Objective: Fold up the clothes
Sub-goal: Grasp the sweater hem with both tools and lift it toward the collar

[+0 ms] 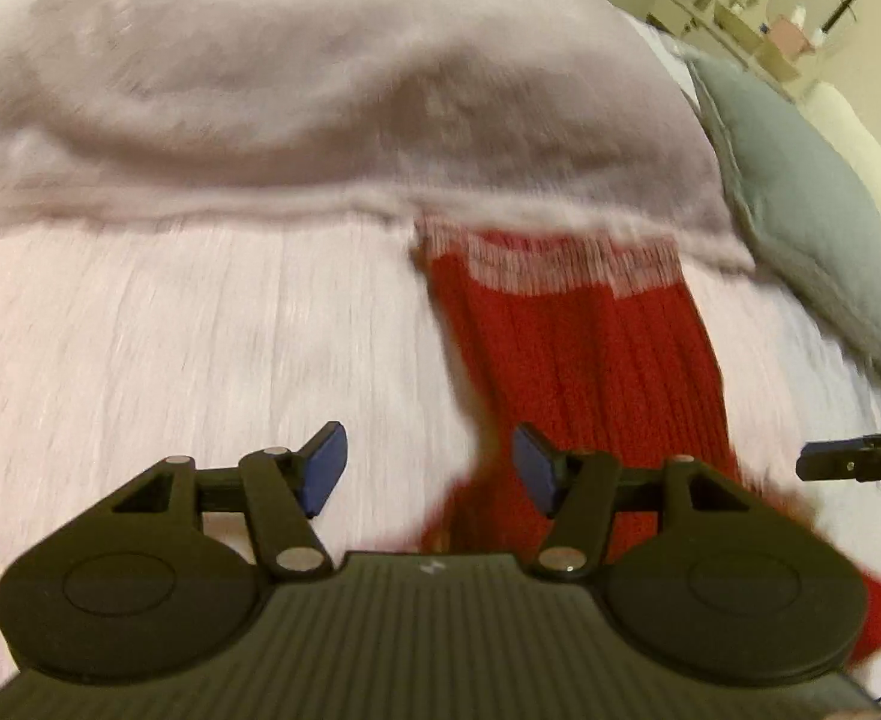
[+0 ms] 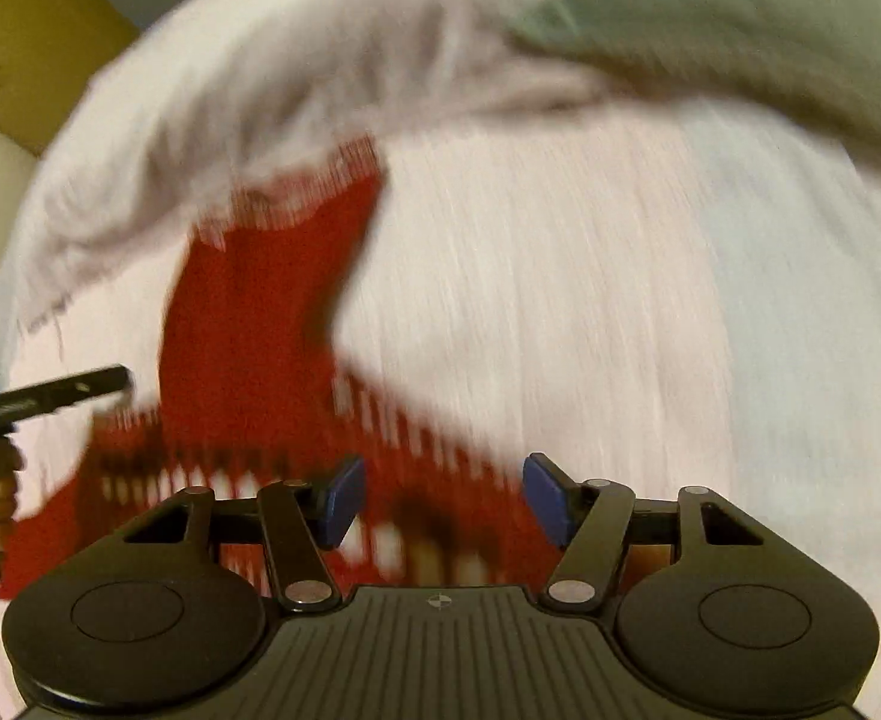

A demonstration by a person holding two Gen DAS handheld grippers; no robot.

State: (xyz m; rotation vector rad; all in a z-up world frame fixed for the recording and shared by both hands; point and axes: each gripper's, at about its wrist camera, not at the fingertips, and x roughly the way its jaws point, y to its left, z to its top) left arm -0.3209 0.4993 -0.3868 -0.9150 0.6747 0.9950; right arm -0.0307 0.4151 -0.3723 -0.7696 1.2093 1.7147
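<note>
Red knit garment (image 1: 584,348) — jaws wide

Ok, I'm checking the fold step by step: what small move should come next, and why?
Probably lower both open claws onto the near edge of the red ribbed knit garment and close. The left claw and right claw hold nothing, and the garment lies unfolded on the pale pink bedspread.

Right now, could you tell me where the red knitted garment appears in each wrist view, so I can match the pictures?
Left wrist: the red knitted garment lies right of centre, running from the fluffy blanket towards the lower right.
Right wrist: it lies left of centre, spreading along the bottom.
Shared landmark: the grey-green pillow, at right in both.
</note>
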